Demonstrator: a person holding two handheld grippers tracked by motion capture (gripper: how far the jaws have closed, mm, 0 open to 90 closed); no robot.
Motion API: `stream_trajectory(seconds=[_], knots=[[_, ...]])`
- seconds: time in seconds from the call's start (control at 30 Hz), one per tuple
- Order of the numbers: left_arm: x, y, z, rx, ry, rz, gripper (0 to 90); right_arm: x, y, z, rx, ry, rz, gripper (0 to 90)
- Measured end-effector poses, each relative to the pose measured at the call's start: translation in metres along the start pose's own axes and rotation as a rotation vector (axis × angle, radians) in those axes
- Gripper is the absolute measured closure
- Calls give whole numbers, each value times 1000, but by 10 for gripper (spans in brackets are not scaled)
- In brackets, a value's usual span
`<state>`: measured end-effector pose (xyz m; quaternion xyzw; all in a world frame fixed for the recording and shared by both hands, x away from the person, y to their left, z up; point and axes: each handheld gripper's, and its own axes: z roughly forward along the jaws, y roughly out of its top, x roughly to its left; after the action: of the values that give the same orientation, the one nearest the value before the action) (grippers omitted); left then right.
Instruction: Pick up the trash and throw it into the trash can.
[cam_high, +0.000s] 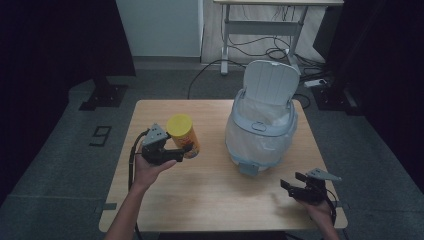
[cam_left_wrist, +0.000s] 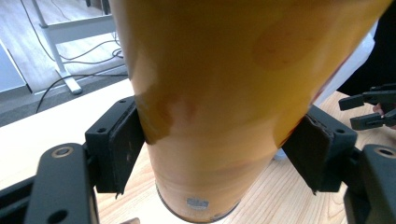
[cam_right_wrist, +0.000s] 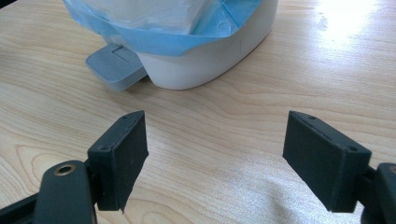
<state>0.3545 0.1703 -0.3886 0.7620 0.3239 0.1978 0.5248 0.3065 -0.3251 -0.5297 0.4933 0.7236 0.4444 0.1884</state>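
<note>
from the high view, my left tool (cam_high: 184, 148) pinched the yellow canister (cam_high: 183, 135) over the left half of the tabletop (cam_high: 220, 200), left of the lined bin (cam_high: 261, 131) with its lid up; my right tool (cam_high: 292, 183) sat spread near the front right corner. in the left gripper view, both pads (cam_left_wrist: 122, 147) pressed the canister's sides. in the right gripper view, the jaws stood apart over bare wood, facing the bin's grey pedal (cam_right_wrist: 115, 65).
</note>
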Motion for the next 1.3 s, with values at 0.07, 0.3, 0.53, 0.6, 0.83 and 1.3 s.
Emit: stream_trajectory(seconds=[0.07,0.3,0.53,0.6,0.83,1.3], knots=[[-1,3,0,-3,-2,5,244,0,0,0,0,0,1,212],[-5,17,-4,-22,-13,18,244,0,0,0,2,-1,1,213],[-7,25,-5,-27,-20,28,244,-1,0,1,3,-1,1,213],[-8,27,-5,-29,-21,31,244,-1,0,1,5,-2,2,213],[-9,32,-6,-37,-31,32,244,-1,0,1,7,-3,2,214],[-13,57,-3,-47,-52,59,244,0,-1,2,19,-5,1,215]])
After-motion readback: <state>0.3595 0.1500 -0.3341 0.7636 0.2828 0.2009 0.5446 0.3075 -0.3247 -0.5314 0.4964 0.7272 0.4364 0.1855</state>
